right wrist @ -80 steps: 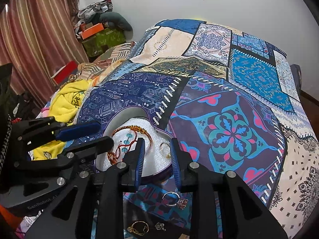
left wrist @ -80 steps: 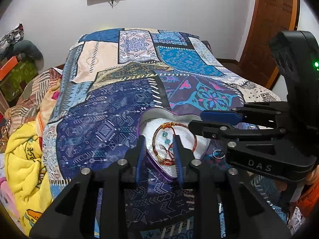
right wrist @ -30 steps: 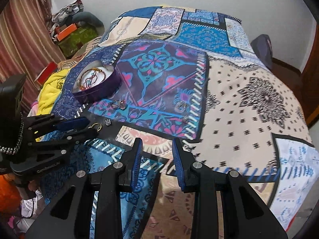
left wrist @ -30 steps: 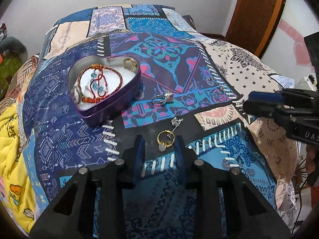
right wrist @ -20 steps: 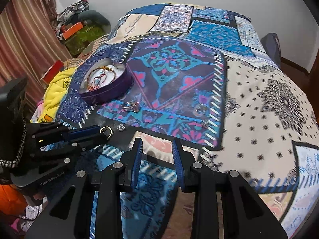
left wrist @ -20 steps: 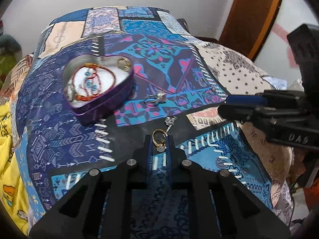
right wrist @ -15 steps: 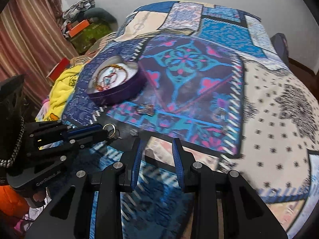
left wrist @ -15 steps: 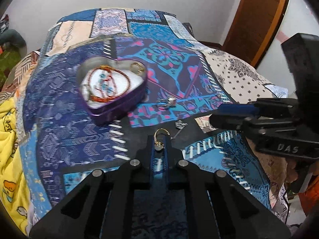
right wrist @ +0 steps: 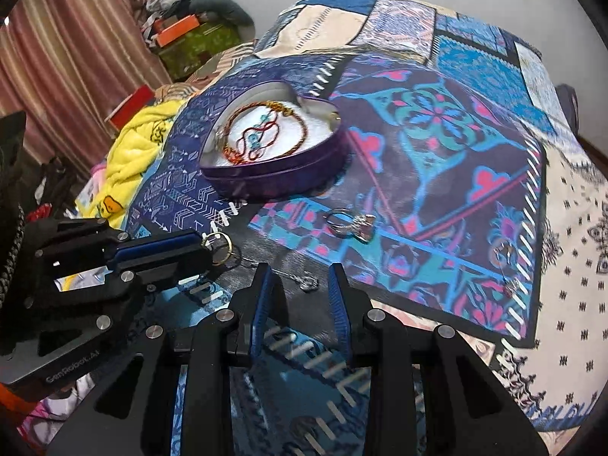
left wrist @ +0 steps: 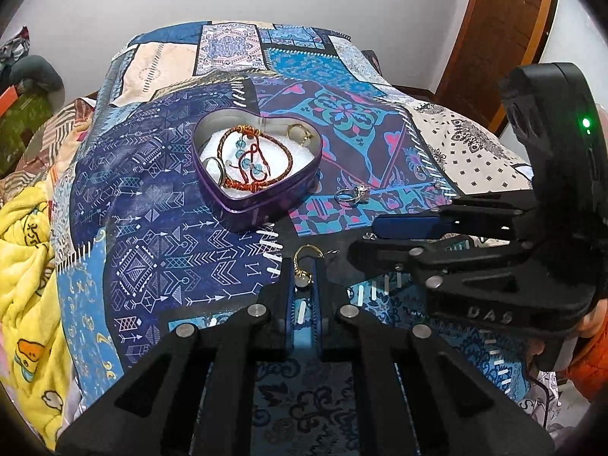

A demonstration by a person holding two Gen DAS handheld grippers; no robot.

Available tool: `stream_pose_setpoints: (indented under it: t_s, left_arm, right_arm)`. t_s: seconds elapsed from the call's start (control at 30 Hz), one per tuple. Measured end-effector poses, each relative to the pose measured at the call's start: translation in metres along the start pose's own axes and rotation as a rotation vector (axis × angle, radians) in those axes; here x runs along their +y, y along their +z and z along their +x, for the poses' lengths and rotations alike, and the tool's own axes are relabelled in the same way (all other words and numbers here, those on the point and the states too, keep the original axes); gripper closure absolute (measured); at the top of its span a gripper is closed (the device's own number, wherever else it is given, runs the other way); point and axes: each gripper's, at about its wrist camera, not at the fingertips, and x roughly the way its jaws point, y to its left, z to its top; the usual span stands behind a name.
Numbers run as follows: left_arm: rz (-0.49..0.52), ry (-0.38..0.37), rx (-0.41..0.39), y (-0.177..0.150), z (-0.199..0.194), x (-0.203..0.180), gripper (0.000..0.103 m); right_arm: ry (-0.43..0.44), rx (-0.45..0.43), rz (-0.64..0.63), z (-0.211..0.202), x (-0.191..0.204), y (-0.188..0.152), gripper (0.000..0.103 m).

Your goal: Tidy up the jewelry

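Left gripper (left wrist: 304,271) clamps gold ring (left wrist: 306,262), its lower half hidden between fingers. Right gripper (right wrist: 300,285) spread, holding nothing; small charm (right wrist: 308,282) beyond it blurry.

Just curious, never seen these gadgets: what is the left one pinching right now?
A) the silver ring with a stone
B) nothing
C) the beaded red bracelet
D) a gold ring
D: the left gripper is closed on the gold ring, held outside the heart-shaped tin.

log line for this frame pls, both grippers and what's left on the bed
left gripper: shut on gold ring | right gripper: open, empty | heart tin: holds bracelet | silver ring: loose on bedspread
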Motion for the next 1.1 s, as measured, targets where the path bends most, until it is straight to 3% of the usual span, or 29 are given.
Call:
stream_pose_setpoints:
  t_s: [0.07, 0.13, 0.4, 0.47, 0.53, 0.57, 0.93, 1.1]
  left_arm:
    - [-0.004, -0.002, 0.005, 0.000, 0.002, 0.001, 0.096]
    - [-0.010, -0.005, 0.009, -0.001, 0.003, 0.002, 0.096]
    - [0.010, 0.018, 0.029, -0.001, 0.006, -0.001, 0.094]
    - [0.014, 0.020, 0.033, 0.000, 0.005, -0.001, 0.085]
    - [0.012, 0.027, 0.023, 0.000, 0.002, 0.000, 0.065]
    - [0.013, 0.036, 0.008, 0.001, -0.001, 0.000, 0.064]
    - [0.078, 0.046, 0.008, -0.001, 0.010, -0.007, 0.064]
    - [0.069, 0.000, 0.011, 0.002, 0.015, -0.008, 0.064]
  right_arm:
    - [-0.027, -0.008, -0.033, 0.002, 0.007, -0.001, 0.078]
    - [-0.026, -0.011, -0.051, 0.003, 0.010, -0.002, 0.092]
    - [-0.008, -0.029, -0.056, 0.000, 0.011, 0.000, 0.094]
    - [-0.003, -0.036, -0.049, -0.002, 0.014, 0.001, 0.094]
    - [0.002, -0.043, -0.044, -0.004, 0.012, 0.001, 0.094]
    - [0.003, -0.047, -0.041, -0.004, 0.013, 0.001, 0.094]
    - [0.016, -0.089, -0.012, -0.019, 0.007, 0.006, 0.094]
    - [0.009, -0.122, 0.007, -0.029, 0.002, 0.009, 0.094]
